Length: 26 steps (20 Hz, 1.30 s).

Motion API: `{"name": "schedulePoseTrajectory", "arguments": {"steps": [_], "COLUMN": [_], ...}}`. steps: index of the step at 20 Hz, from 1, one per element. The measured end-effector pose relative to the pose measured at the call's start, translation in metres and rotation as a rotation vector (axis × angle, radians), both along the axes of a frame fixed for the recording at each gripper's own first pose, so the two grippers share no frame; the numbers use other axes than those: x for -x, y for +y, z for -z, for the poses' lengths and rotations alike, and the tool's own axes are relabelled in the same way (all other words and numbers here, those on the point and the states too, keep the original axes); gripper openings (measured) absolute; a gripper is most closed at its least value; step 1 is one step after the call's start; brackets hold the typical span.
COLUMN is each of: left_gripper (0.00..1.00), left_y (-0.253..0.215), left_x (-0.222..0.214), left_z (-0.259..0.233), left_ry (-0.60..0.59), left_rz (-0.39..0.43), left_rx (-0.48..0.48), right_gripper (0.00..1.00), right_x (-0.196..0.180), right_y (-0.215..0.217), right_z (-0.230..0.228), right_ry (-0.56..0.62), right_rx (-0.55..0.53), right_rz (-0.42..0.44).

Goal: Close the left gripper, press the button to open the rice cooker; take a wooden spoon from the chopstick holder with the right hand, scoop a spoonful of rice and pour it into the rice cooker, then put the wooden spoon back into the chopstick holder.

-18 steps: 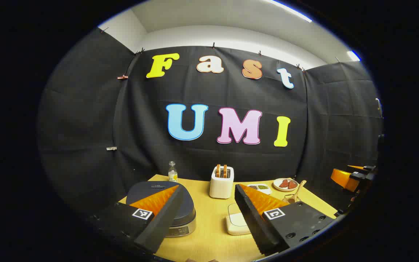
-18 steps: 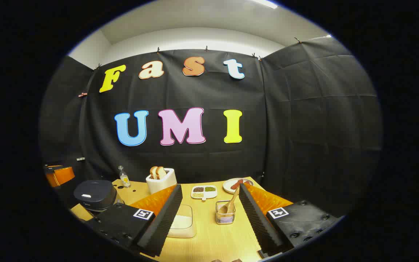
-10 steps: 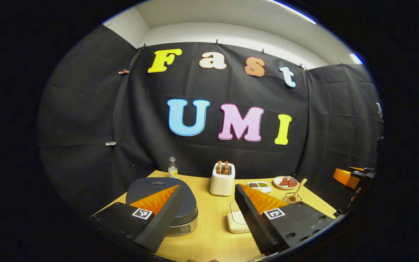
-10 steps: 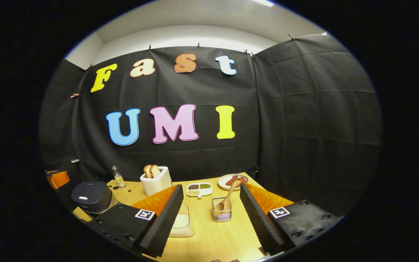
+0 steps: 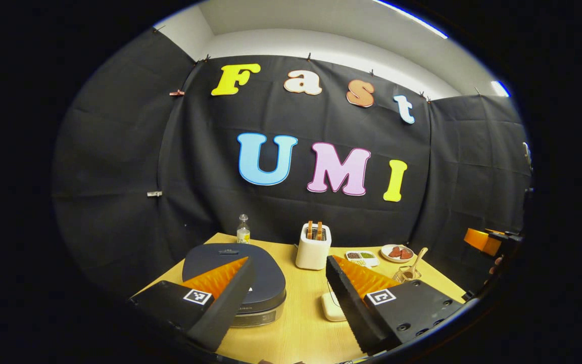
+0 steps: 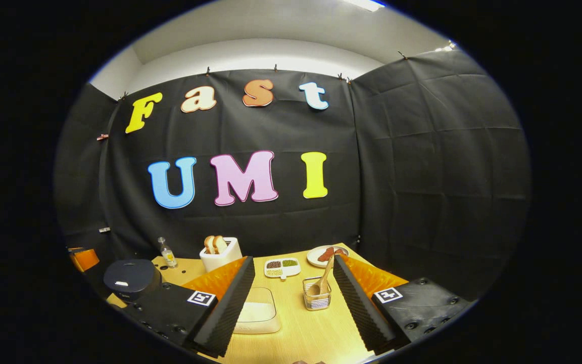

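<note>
The rice cooker [image 5: 265,283], dark lid down, sits on the yellow table [image 5: 301,323] partly behind one finger of my left gripper [image 5: 289,263], which is open above the table with nothing in it. A white dish of rice [image 6: 256,313] lies between the cooker [image 6: 132,273] and the wire chopstick holder [image 6: 317,299]. In the holder the wooden spoon [image 6: 325,278] leans with its handle up. My right gripper [image 6: 293,260] is open and empty, the holder just ahead between its fingers. The rice dish [image 5: 331,306] and the holder [image 5: 405,274] sit to the right in the left gripper view.
A white toaster [image 5: 313,248] with bread stands at the back middle, a small bottle [image 5: 243,234] behind the cooker. A divided dish of beans [image 6: 282,266] and a plate of red food [image 6: 324,255] lie at the far right. Black cloth walls close the table's back and sides.
My left gripper has drifted toward the rice cooker, which now looks larger and nearer. My right gripper has shifted slightly, with the holder a little closer. Both stay open.
</note>
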State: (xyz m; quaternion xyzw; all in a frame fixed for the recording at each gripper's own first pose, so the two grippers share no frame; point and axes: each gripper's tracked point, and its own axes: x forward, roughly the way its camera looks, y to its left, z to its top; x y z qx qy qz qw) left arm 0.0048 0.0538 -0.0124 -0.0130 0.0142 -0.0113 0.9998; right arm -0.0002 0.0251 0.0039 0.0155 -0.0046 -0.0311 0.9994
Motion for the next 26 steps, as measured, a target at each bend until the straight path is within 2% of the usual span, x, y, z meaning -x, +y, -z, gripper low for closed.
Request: {"name": "schedulePoseTrajectory", "arguments": {"steps": [11,14,16,17,18,19,20,21,22,23,24,26], "left_gripper": [0.96,0.92,0.82,0.67,0.61,0.48,0.42,0.29,0.26,0.15,0.1,0.06], "left_y": [-0.003,0.001,0.004,0.008,0.012,0.017,0.022,0.028,0.032,0.038,0.046,0.052], "left_x": [-0.017,-0.023,-0.028,-0.03,-0.033,-0.036,-0.04,-0.043,-0.047,-0.05,-0.053,-0.06], "left_z": [0.008,0.013,0.013,0.013,0.015,0.017,0.018,0.019,0.022,0.025,0.031,0.043], "left_ry": [0.072,0.095,0.105,0.115,0.127,0.141,0.153,0.162,0.171,0.189,0.211,0.256], "left_rz": [-0.057,-0.08,-0.082,-0.089,-0.098,-0.109,-0.12,-0.131,-0.139,-0.151,-0.168,-0.163], "left_rx": [0.023,0.008,-0.023,-0.028,-0.029,-0.029,-0.03,-0.03,-0.027,-0.026,-0.023,0.01], "right_gripper": [0.98,0.98,0.98,0.98,0.98,0.98,0.98,0.98,0.98,0.98,0.98,0.98], "right_x": [-0.04,-0.05,-0.055,-0.058,-0.06,-0.062,-0.063,-0.064,-0.065,-0.066,-0.066,-0.067], "right_y": [-0.012,-0.017,-0.021,-0.023,-0.025,-0.026,-0.028,-0.029,-0.029,-0.03,-0.031,-0.032], "right_z": [0.021,0.027,0.03,0.033,0.034,0.036,0.037,0.037,0.037,0.038,0.038,0.039], "right_ry": [0.062,0.079,0.088,0.095,0.099,0.104,0.108,0.112,0.113,0.114,0.115,0.12], "right_rx": [-0.013,-0.017,-0.018,-0.018,-0.017,-0.016,-0.017,-0.018,-0.017,-0.016,-0.015,-0.014], "right_rz": [-0.056,-0.072,-0.076,-0.076,-0.078,-0.077,-0.077,-0.079,-0.079,-0.08,-0.081,-0.082]}}
